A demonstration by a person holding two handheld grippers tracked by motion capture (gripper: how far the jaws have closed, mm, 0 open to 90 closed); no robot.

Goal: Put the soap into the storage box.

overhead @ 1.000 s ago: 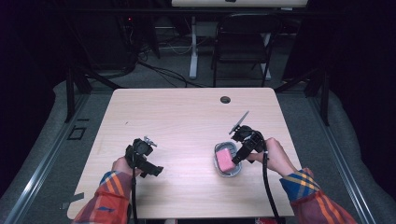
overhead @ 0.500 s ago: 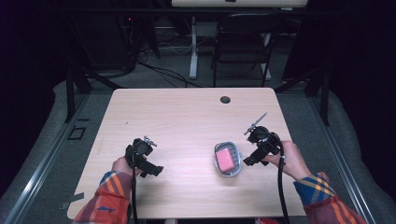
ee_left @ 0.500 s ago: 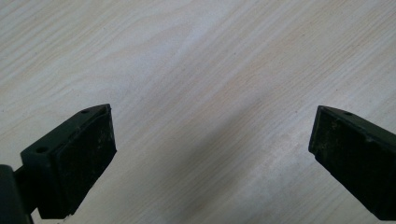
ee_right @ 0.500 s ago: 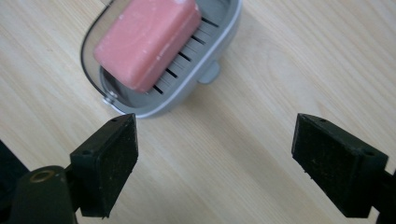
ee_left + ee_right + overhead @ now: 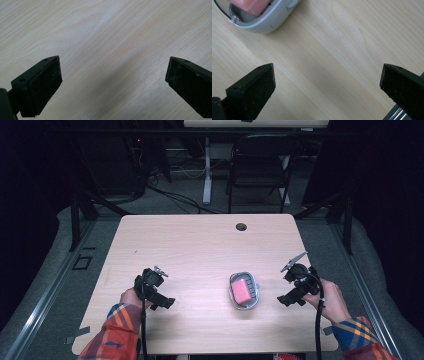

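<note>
Currently the right gripper [image 5: 286,298] is released: jaws have just been opening, now spread wide over bare wood, nothing between them. It sits near the table's right edge, apart from the grey oval plastic soap dish [image 5: 244,290]. Pink rectangular soap bar [image 5: 241,290] lies inside the dish, right of centre on the light wooden table [image 5: 200,245]. Left gripper [image 5: 167,302] is also wide open, empty, at front left.

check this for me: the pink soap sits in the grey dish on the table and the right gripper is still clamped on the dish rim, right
Not quite. The pink soap does sit in the grey dish, but the right gripper is off it: its jaws have just been opening and stand wide over bare table in the right gripper view, nothing between them.
</note>
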